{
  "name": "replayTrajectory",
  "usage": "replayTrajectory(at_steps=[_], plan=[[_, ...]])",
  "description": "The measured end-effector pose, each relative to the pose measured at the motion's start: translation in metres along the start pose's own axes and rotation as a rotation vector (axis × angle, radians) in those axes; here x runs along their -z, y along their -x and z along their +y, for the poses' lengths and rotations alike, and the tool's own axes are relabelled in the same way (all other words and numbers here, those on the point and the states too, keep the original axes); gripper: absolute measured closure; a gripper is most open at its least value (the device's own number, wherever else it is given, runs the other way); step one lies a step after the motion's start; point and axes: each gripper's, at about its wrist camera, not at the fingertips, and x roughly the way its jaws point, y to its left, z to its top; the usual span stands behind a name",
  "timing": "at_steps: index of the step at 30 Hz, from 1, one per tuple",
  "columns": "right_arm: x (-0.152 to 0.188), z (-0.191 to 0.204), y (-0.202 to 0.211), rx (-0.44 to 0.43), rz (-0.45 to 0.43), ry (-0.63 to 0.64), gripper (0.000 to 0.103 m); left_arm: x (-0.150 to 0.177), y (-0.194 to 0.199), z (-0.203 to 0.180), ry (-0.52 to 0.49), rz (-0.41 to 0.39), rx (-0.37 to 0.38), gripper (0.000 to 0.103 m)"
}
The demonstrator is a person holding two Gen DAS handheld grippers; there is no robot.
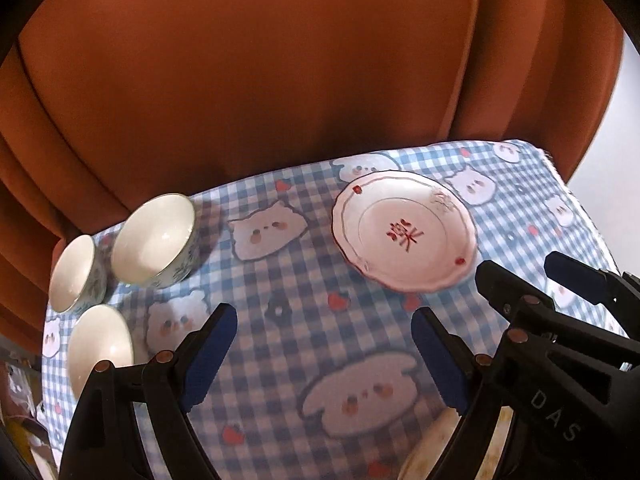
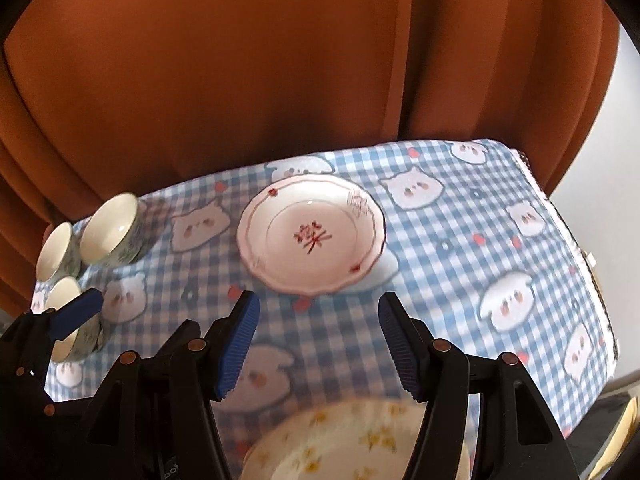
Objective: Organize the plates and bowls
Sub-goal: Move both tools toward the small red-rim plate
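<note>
A white scalloped plate with a red character lies on the checked tablecloth toward the far side. Three white bowls with blue floral outsides stand at the left: a large one, a small one and a near one. A cream plate with yellow flowers lies near, under my right gripper. My left gripper is open and empty above the cloth. My right gripper is open and empty; it also shows in the left wrist view.
The table wears a blue-and-white checked cloth with cartoon animal faces. An orange curtain hangs close behind its far edge. The cloth's right edge drops off beside a pale wall.
</note>
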Motion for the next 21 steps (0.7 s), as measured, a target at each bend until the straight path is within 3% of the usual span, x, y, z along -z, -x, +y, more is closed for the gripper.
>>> replayTrajectory(at_steps=[11, 21], plan=[[-0.043, -0.021, -0.083, 0.008, 0.017, 0.006, 0.038, -0.04, -0.077, -0.023, 0.028, 0.015, -0.047, 0.014], [-0.053, -0.036, -0.15, 0.014, 0.081, -0.02, 0.038, -0.048, -0.139, -0.035, 0.042, 0.089, -0.056, 0.018]])
